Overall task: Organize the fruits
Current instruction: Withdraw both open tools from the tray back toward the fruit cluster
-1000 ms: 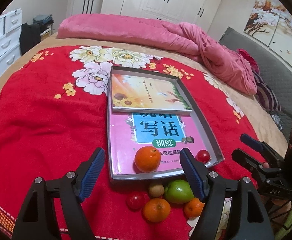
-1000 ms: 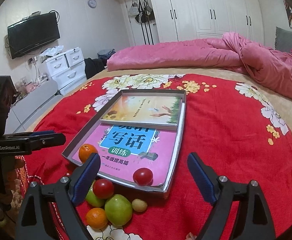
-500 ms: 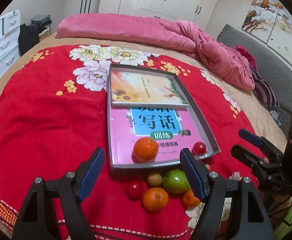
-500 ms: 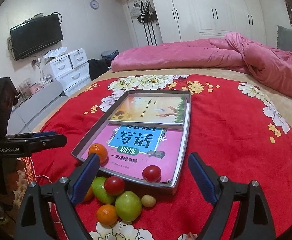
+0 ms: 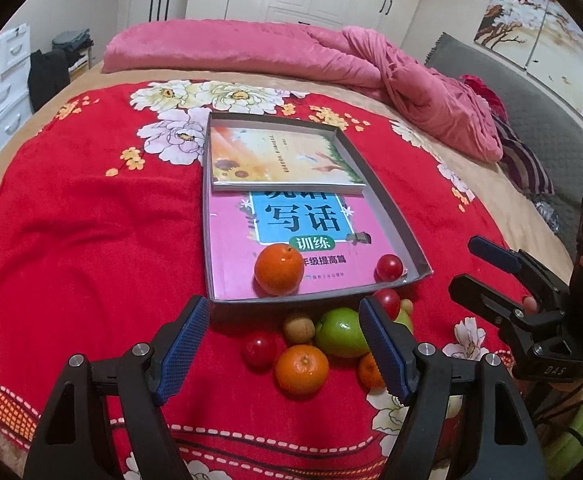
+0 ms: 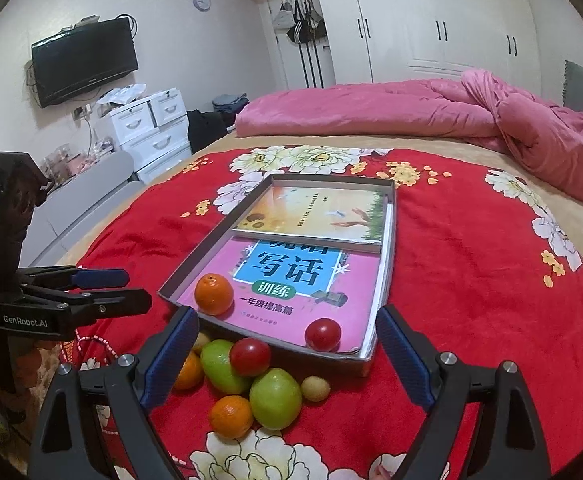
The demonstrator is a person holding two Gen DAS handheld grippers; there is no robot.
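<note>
Two fruits lie inside the shallow grey rectangular tray (image 5: 387,216) on the red floral bedspread (image 5: 83,232): a large orange tangerine (image 5: 279,269) near the tray's near-left corner and a small red cherry tomato (image 5: 389,267) near its near-right corner. Both rest on the pink workbook with a blue title panel (image 5: 291,236), which fills the tray floor; a second, yellow-orange picture book (image 5: 279,156) overlaps its far half.

The remaining fruit sits in a loose cluster on the bedspread just outside the tray's near edge. In the right wrist view this cluster comprises a round green apple (image 6: 276,398), a second green apple (image 6: 221,366) beside it, a red tomato (image 6: 250,357) resting against the second apple, a small orange mandarin (image 6: 230,416) nearest the camera, a pale tan longan-like fruit (image 6: 315,388) and another orange fruit (image 6: 189,369) partly hidden behind the gripper finger. One further small item behind that finger is possibly fruit; the view is too obstructed to confirm.

The left gripper (image 5: 287,344) hovers above the cluster, jaws spread wide, holding nothing. The right gripper (image 6: 287,356) is likewise spread wide and empty, positioned over the cluster and the tray's near edge. A rumpled pink quilt (image 5: 291,56) lies across the far side of the bed.
</note>
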